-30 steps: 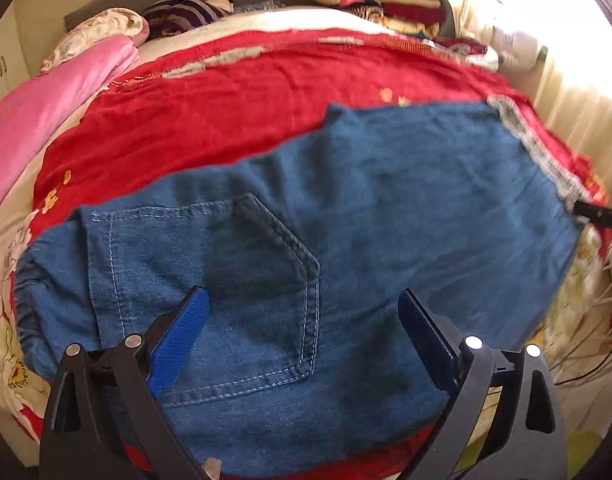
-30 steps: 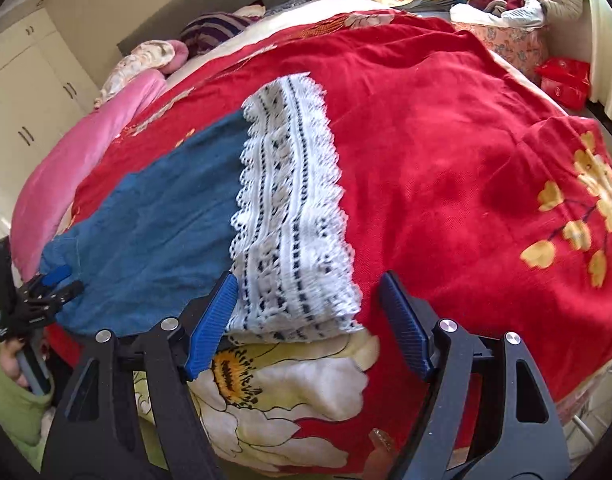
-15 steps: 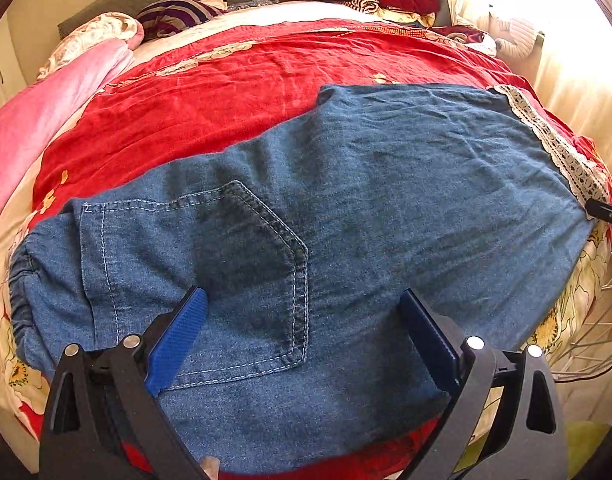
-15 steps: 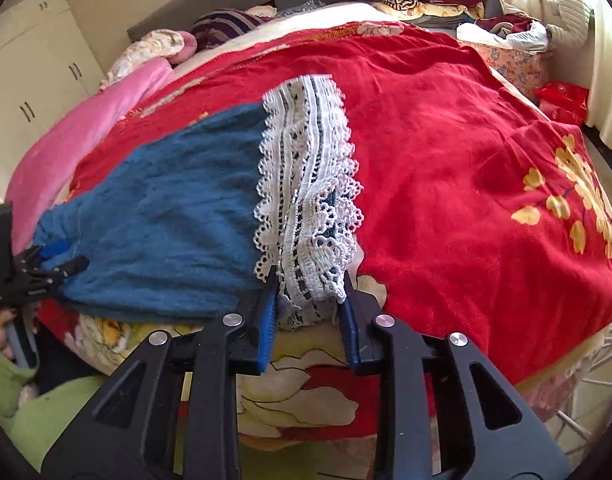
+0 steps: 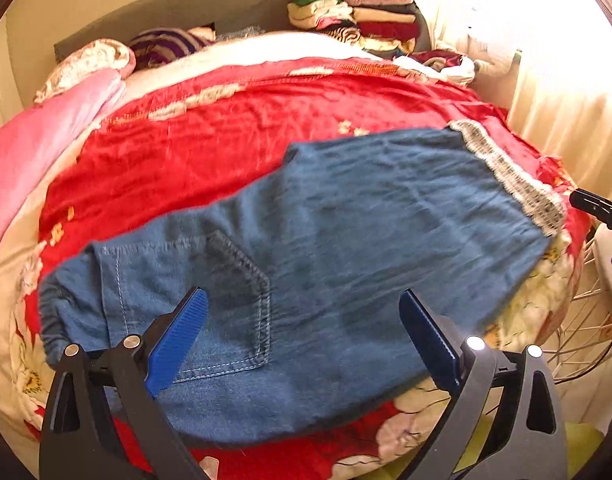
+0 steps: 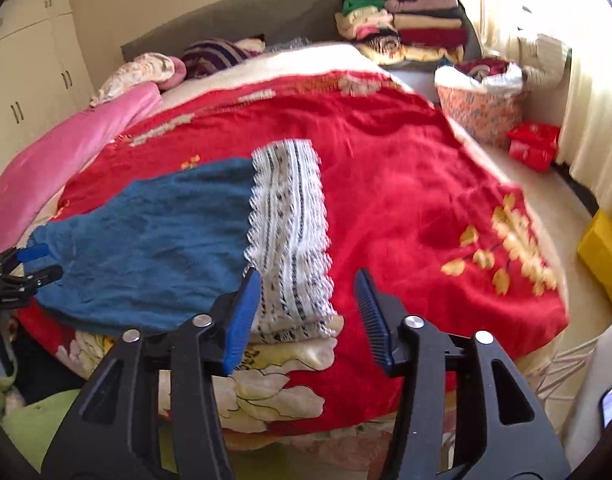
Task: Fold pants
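Your pants [image 5: 345,240] lie flat across the near part of the bed [image 5: 226,128], on the red blanket [image 6: 405,184], already doubled lengthwise by the look of it: waistband at the left, lace cuff [image 6: 290,240] at the right, with the near edge close to the mattress edge. Your left tool [image 5: 302,336] hovers with its jaws wide apart over the back pocket [image 5: 234,292], holding nothing. Your right tool [image 6: 307,312] also stands apart, its left pad just beside the near corner of the lace cuff, gripping nothing.

The main risk sits at the cuff. The lace is thin and layered, so if you close from this offset you probably pinch only the top layer, or miss it, and the fold comes up skewed. Bring the jaws squarely over the corner first.

On the left, closing over the pocket likely gathers a bunch of denim rather than a clean edge; aim for the waistband.

The pants lie near the bed's edge, so any pull towards you may drag them off. The blanket is loose and could also get caught in a deep bite.
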Action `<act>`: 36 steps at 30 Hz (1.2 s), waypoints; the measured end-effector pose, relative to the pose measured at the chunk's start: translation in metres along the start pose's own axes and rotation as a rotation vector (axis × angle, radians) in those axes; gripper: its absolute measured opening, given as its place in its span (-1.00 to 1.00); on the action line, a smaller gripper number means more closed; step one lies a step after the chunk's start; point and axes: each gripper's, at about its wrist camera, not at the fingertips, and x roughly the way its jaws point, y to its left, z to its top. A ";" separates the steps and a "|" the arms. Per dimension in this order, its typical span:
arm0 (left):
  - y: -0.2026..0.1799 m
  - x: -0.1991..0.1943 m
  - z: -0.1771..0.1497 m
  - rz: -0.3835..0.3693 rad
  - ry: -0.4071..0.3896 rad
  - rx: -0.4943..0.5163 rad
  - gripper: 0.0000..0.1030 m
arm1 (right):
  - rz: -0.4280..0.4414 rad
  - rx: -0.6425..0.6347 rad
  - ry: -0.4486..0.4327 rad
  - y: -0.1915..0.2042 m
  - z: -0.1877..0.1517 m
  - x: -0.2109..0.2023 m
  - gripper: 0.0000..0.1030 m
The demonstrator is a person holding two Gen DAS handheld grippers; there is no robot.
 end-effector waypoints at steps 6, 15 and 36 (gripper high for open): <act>-0.011 -0.014 0.006 -0.015 -0.028 0.016 0.87 | 0.006 -0.065 -0.075 0.019 0.010 -0.020 0.15; -0.017 -0.021 0.009 -0.011 -0.049 0.027 0.91 | 0.049 -0.127 -0.125 0.049 0.016 -0.028 0.45; 0.003 0.054 -0.017 0.041 0.130 0.016 0.92 | 0.023 -0.189 0.174 0.095 -0.025 0.069 0.63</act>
